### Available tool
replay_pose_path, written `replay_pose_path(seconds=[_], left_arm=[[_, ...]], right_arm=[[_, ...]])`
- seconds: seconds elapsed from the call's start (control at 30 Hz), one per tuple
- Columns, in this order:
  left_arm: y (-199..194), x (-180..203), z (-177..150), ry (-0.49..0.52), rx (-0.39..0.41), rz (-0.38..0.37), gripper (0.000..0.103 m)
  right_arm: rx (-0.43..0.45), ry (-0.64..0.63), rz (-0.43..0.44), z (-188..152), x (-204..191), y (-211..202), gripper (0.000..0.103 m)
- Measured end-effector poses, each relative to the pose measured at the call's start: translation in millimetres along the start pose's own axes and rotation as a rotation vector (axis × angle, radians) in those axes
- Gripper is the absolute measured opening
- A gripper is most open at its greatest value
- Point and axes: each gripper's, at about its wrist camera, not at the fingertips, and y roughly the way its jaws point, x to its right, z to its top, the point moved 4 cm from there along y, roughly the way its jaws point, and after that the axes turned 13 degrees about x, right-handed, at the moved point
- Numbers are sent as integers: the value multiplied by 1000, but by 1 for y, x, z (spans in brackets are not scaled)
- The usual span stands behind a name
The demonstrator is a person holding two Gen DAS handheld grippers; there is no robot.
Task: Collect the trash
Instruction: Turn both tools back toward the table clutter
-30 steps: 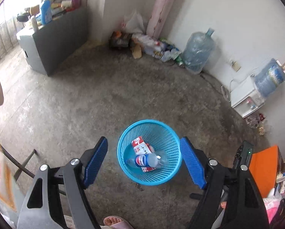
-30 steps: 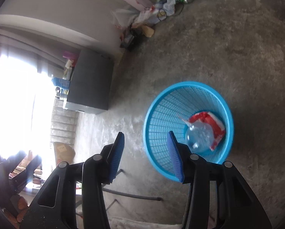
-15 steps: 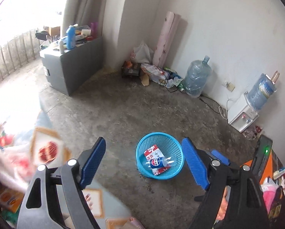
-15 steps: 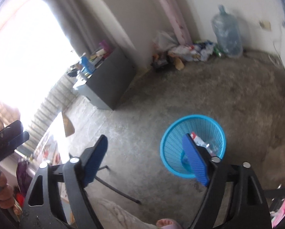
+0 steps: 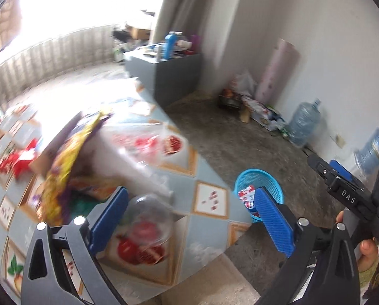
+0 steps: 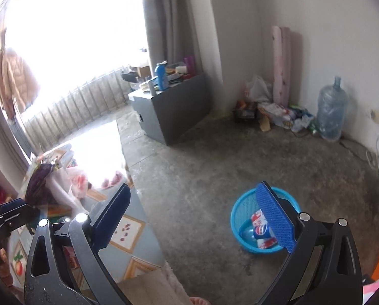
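Observation:
A blue mesh basket [image 5: 270, 183] [image 6: 242, 204] stands on the concrete floor with a plastic bottle [image 6: 256, 231] and a red-and-white wrapper [image 6: 257, 218] inside. My left gripper [image 5: 189, 219] is open and empty above a table [image 5: 209, 175] with a fruit-print cloth. On it lie a clear plastic dome lid [image 5: 148, 218], a yellow-purple snack bag [image 5: 67, 157], a white plastic bag [image 5: 128, 150] and red wrappers [image 5: 16, 161]. My right gripper [image 6: 197, 219] is open and empty, over the floor between table edge [image 6: 148, 241] and basket.
A grey cabinet [image 6: 169, 109] with bottles stands by the window. A trash pile [image 6: 273, 111], a pink roll [image 6: 282, 63] and a water jug [image 6: 332, 108] sit along the far wall. The other gripper's handle [image 5: 346, 195] shows at right.
Both grippers have risen from the basket and swung left. The table with its trash has come into view under my left gripper. Both stay open.

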Motion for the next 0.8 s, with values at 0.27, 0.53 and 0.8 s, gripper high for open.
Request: replay_pose_path(seconds=[0.27, 0.53, 0.8], left_arm=[[-40, -84, -12, -169, 38, 132, 97], [-61, -139, -25, -281, 73, 147, 97], [-59, -144, -17, -162, 177, 110, 97]], right_arm=[[18, -209, 10, -6, -44, 4, 95], [20, -107, 223, -1, -76, -6, 95], [13, -35, 309, 2, -99, -5, 95]])
